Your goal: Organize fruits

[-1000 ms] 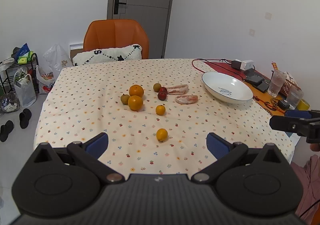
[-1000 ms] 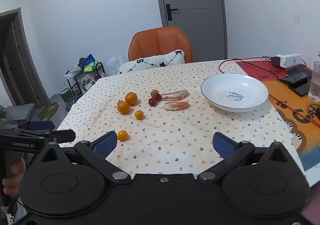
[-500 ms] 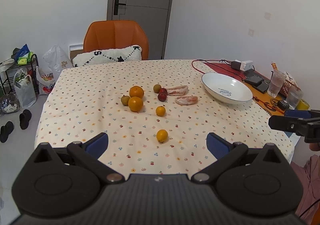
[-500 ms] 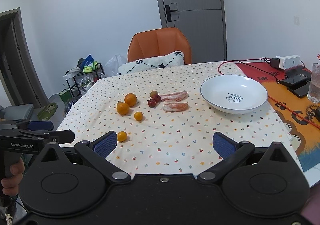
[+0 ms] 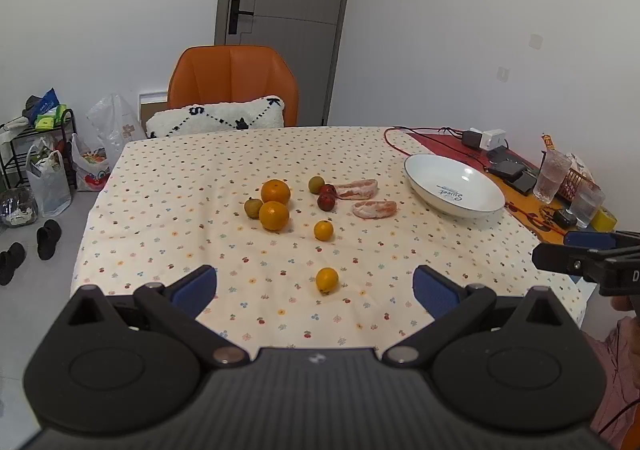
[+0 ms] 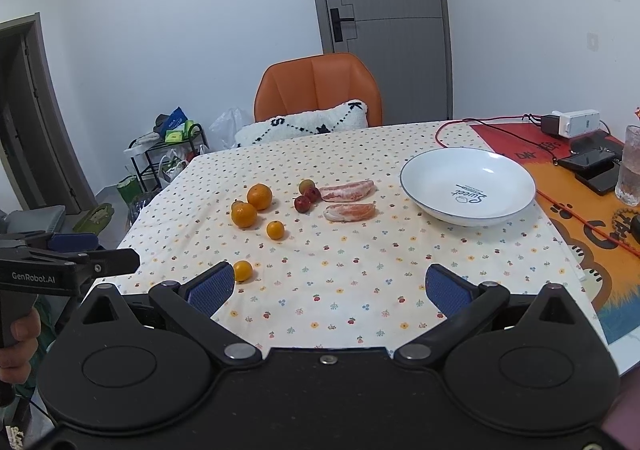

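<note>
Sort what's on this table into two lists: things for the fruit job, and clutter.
For the job: two oranges, two small yellow fruits, two green fruits, two red fruits, two peeled citrus pieces, white bowl.

Clutter: chargers, red cable, phones, drinking glasses.

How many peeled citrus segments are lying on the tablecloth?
2. The farther peeled segment lies beside the two small red fruits. The nearer peeled segment lies just in front of it, toward the white bowl. Nothing appears to hide another.

4 oranges, 2 pomelo segments
</note>
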Tool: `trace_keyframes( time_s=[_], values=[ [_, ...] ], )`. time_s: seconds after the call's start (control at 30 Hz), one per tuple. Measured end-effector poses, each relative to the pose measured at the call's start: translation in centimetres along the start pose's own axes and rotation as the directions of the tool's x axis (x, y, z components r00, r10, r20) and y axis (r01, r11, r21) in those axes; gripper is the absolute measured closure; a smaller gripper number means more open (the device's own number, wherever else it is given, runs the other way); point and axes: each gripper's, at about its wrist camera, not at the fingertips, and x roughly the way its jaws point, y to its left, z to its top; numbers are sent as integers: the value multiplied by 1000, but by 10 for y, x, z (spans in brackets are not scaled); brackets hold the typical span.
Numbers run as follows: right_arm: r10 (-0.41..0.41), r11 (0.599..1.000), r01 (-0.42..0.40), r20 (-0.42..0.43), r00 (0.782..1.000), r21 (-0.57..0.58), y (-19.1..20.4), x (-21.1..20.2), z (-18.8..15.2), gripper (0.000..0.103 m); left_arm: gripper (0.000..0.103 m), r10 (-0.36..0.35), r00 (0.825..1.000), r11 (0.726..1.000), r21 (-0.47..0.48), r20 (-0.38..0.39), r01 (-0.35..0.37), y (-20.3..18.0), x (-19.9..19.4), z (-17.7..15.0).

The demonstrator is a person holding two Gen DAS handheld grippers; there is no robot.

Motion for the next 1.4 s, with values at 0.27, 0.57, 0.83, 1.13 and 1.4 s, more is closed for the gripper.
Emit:
trace_keyframes(
  time_s=[0.27,0.57,0.83,1.13,1.4],
  values=[
    [1,1000,-1,-2,1000,16,-6,9,1,0,0,-10,1000,1000,-2,-13,10,3,8,-1],
    [18,1000,-18,-19,1000,10,-11,27,-1,0,0,-33,999,999,-1,-13,33,2,31,-2],
    [44,999,-43,-36,998,31,-19,48,-6,0,2,-63,998,998,-13,-20,63,0,59,-6],
    [88,995,-86,-45,995,58,-27,73,-13,0,20,-87,994,996,-20,-60,86,1,94,-13],
    [136,989,-132,-59,989,72,-32,93,-17,0,42,-103,991,994,-34,-87,101,-1,121,-17]
  ],
)
